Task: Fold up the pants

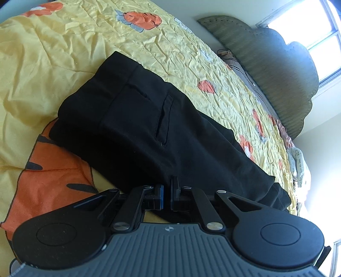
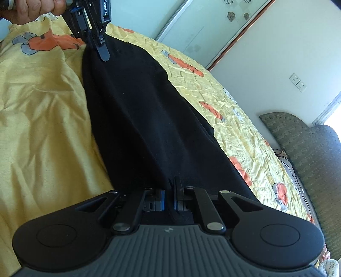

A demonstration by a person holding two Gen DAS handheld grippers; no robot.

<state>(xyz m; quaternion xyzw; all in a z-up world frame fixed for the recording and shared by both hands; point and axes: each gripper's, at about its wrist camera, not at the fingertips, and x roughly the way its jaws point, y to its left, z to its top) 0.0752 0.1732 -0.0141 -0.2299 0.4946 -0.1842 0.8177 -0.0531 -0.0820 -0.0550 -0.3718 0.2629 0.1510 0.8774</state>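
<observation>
Black pants (image 1: 138, 119) lie on a yellow bedspread (image 1: 53, 64), waistband and a back pocket facing up in the left wrist view. My left gripper (image 1: 167, 188) is shut on the near edge of the cloth. In the right wrist view the pants (image 2: 149, 119) stretch as a taut black sheet from my right gripper (image 2: 170, 187), shut on the near edge, up to the left gripper (image 2: 103, 53), which pinches the far edge. A hand (image 2: 32, 10) holds that gripper at the top left.
The bedspread (image 2: 42, 106) is wrinkled, with orange cartoon prints. A green padded headboard (image 1: 266, 70) and a pillow lie along the far side. A window (image 1: 315, 32) and a wall with a socket (image 2: 298, 82) stand beyond.
</observation>
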